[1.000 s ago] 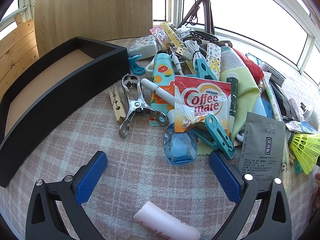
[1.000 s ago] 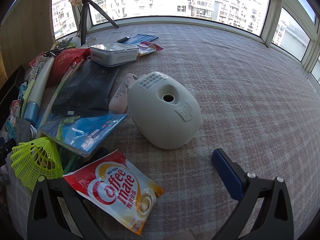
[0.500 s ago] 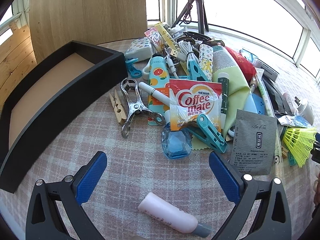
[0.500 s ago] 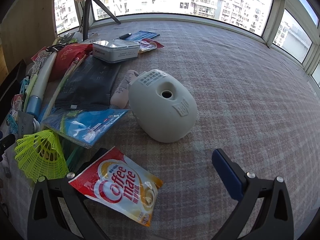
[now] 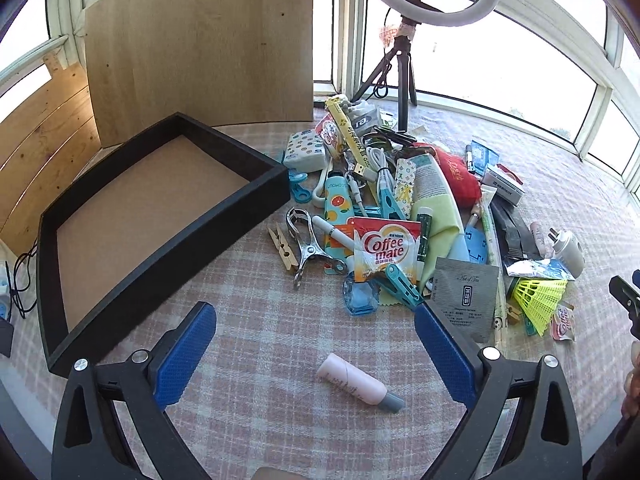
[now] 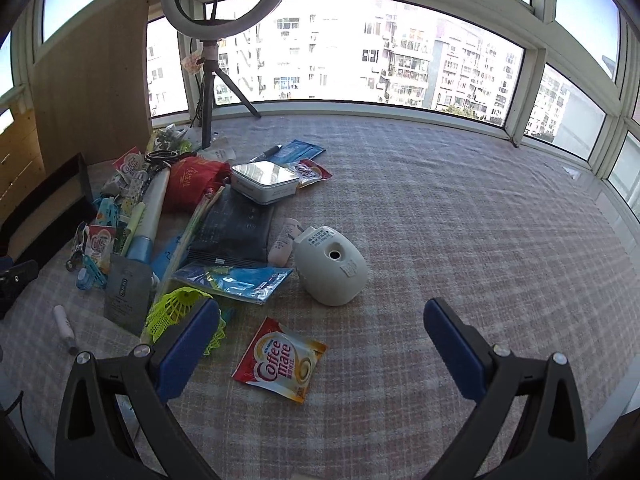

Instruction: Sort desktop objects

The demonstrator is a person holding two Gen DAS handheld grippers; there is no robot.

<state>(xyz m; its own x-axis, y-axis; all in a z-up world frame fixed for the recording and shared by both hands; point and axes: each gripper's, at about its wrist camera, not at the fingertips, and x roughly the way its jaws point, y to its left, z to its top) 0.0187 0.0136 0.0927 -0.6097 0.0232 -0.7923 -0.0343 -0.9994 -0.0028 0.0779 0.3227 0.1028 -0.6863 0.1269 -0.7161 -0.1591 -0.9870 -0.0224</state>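
Note:
A heap of small desktop objects lies on the plaid cloth. In the left wrist view my left gripper (image 5: 316,354) is open and empty above a pink tube (image 5: 358,382). Beyond it lie a Coffee mate sachet (image 5: 384,250), a metal clip (image 5: 306,246), a wooden peg (image 5: 283,246) and a blue bottle (image 5: 360,298). An empty black tray (image 5: 160,256) stands at the left. In the right wrist view my right gripper (image 6: 320,354) is open and empty above another Coffee mate sachet (image 6: 282,362), near a white egg-shaped device (image 6: 332,270) and a yellow shuttlecock (image 6: 176,312).
A ring light on a tripod (image 5: 402,80) stands at the back of the heap, by the windows. A wooden board (image 5: 200,48) stands behind the tray. A white tin (image 6: 264,182) and a black pouch (image 6: 236,230) lie in the heap. Bare plaid cloth (image 6: 480,220) spreads to the right.
Both grippers have risen and pulled back, so both views show more. The pink tube and the right-hand Coffee mate sachet now sit farther ahead between the fingers. Nothing was grasped.

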